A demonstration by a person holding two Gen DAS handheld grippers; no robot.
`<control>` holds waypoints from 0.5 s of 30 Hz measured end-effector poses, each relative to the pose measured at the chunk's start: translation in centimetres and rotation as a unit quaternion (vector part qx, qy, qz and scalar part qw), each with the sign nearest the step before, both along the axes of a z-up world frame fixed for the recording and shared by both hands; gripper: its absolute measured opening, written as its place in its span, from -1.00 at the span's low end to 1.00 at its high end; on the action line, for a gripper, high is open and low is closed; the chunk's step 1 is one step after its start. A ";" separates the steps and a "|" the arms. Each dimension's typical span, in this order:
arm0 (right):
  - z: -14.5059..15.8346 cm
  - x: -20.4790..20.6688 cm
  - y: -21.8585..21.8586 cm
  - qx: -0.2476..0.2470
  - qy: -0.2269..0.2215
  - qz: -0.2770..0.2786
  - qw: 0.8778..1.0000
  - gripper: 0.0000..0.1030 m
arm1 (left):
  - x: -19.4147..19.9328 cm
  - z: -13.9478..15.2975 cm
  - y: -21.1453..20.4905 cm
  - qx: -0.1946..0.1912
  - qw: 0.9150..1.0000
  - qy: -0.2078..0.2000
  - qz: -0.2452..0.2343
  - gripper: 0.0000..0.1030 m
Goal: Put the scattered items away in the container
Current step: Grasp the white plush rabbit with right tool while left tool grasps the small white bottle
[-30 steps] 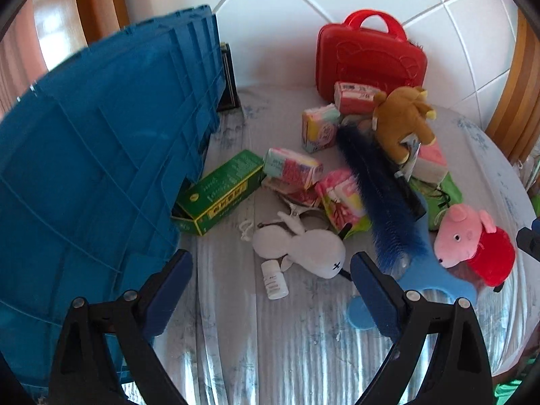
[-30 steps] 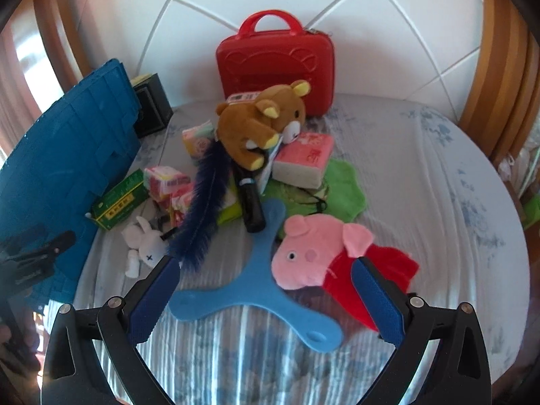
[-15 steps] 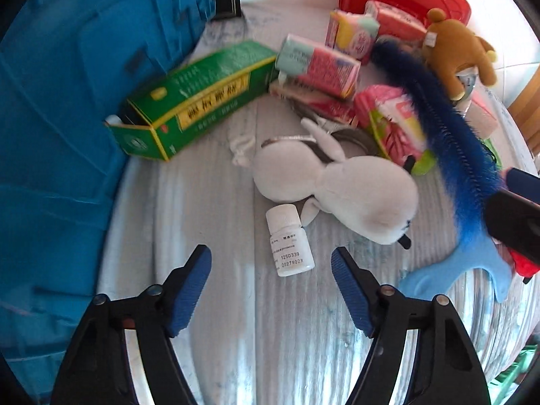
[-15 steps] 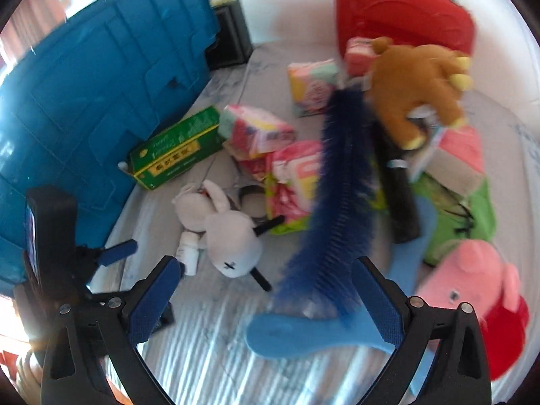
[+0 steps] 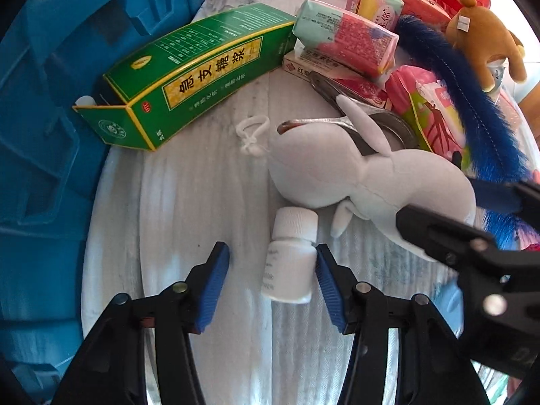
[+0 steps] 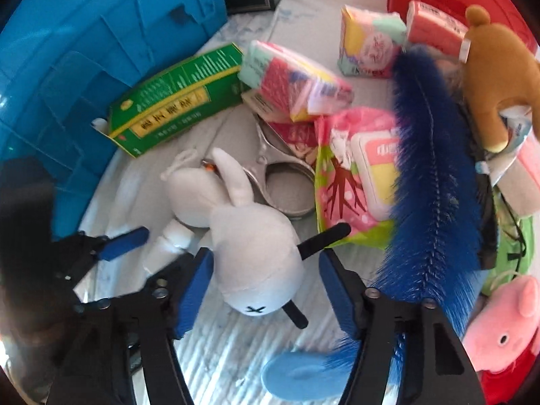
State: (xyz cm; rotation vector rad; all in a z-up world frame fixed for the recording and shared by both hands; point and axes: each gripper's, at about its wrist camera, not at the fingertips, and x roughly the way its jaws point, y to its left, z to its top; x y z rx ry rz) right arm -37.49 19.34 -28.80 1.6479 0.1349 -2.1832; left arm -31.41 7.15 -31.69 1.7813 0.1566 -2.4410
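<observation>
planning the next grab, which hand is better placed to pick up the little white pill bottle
Left. The left tongs are open with the white pill bottle lying between their tips, against the right one. The right tongs are open around the white bunny plush instead.

Right claw (image 6: 266,290) spread wide around white bunny plush (image 6: 251,253), pads either side of its head, apart from it. Left claw (image 6: 111,239) at left, by white pill bottle (image 6: 168,243). Beyond: green box (image 6: 175,101) against blue container (image 6: 77,50), blue feather (image 6: 432,182), scissors (image 6: 280,175).
</observation>
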 end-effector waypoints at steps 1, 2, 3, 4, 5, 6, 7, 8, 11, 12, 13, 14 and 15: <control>-0.3 0.0 0.0 -0.002 -0.004 -0.002 1.000 0.26 | -0.1 0.0 0.0 -0.002 1.000 0.002 -0.002 0.00; -0.4 -0.1 0.0 -0.003 -0.005 -0.003 1.000 0.26 | -0.1 0.0 0.1 -0.003 1.000 0.003 -0.003 0.00; -0.6 -0.1 -0.1 -0.003 -0.006 -0.003 1.000 0.27 | -0.2 0.0 0.1 -0.003 1.000 0.003 -0.004 0.00; -0.7 -0.1 -0.2 -0.002 -0.006 -0.004 1.000 0.27 | -0.2 0.0 0.1 -0.002 1.000 0.004 -0.004 0.00; -0.8 -0.2 -0.3 -0.001 -0.007 -0.005 1.000 0.30 | -0.2 0.0 0.1 -0.003 1.000 0.005 -0.004 0.00; -1.0 -0.3 -0.3 -0.005 -0.010 -0.008 1.000 0.32 | -0.1 0.0 0.1 -0.002 1.000 0.006 -0.004 0.00; -1.4 -0.5 -0.3 -0.010 -0.014 -0.012 1.000 0.36 | -0.1 0.0 0.2 -0.003 1.000 0.006 -0.005 0.00; -1.8 -0.6 -0.1 -0.009 -0.017 -0.020 1.000 0.48 | 0.0 0.0 0.2 -0.004 1.000 0.007 -0.008 0.01; -3.0 -0.8 0.5 -0.012 -0.024 -0.045 0.999 0.91 | 0.4 0.0 0.3 -0.002 1.000 0.011 -0.014 0.00; -3.2 -0.7 0.6 -0.009 -0.021 -0.048 0.999 1.00 | 0.6 0.0 0.3 -0.003 1.000 0.014 -0.017 0.01; -3.3 -0.6 0.6 -0.005 -0.016 -0.049 0.999 1.00 | 0.7 0.0 0.3 -0.003 1.000 0.016 -0.019 0.00; -3.3 -0.5 0.5 -0.001 -0.011 -0.050 0.999 1.00 | 0.9 0.0 0.3 -0.001 1.000 0.018 -0.019 0.00; -3.3 -0.4 0.4 0.002 -0.007 -0.051 0.999 1.00 | 1.0 0.0 0.3 -0.001 1.000 0.021 -0.020 0.00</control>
